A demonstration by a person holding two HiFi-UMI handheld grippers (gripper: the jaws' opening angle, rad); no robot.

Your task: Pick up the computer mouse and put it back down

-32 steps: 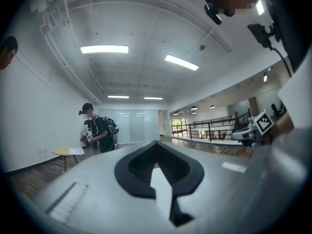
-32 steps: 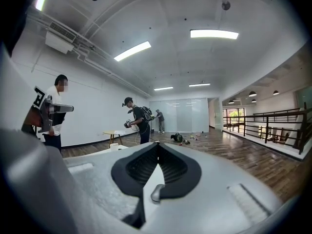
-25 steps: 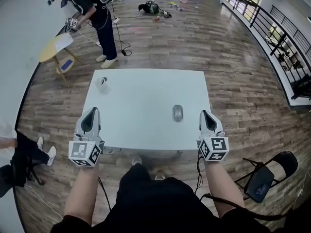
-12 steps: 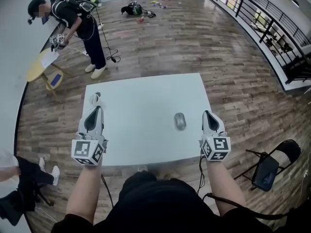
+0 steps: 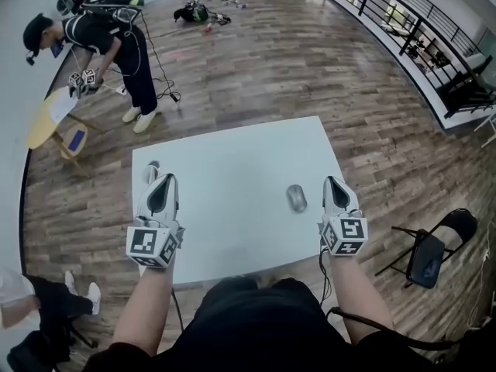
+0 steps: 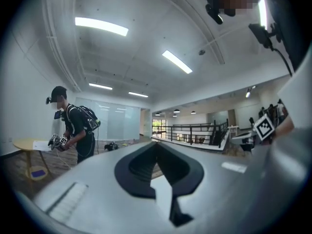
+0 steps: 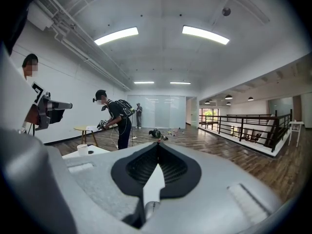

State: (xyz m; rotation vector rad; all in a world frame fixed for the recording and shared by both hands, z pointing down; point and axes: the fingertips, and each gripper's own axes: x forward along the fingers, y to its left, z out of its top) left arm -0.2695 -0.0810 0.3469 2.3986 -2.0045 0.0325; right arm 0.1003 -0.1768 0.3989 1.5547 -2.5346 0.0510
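Observation:
A grey computer mouse lies on the white table, towards its right side. My right gripper hovers just right of the mouse at the table's right edge, jaws shut with nothing between them. Over the table's left part my left gripper is also shut and empty. Both gripper views look level across the room over closed jaws, and the mouse shows in neither. In the right gripper view the left gripper's marker cube appears at the far left.
A white cup stands near the table's left edge, just beyond the left gripper; it shows too in the right gripper view. A black folding chair sits right of the table. A person bends over a round yellow table far left.
Both grippers have come forward over the table, the left one further and a little to the right. The right gripper now sits beside the mouse. Jaws stay shut.

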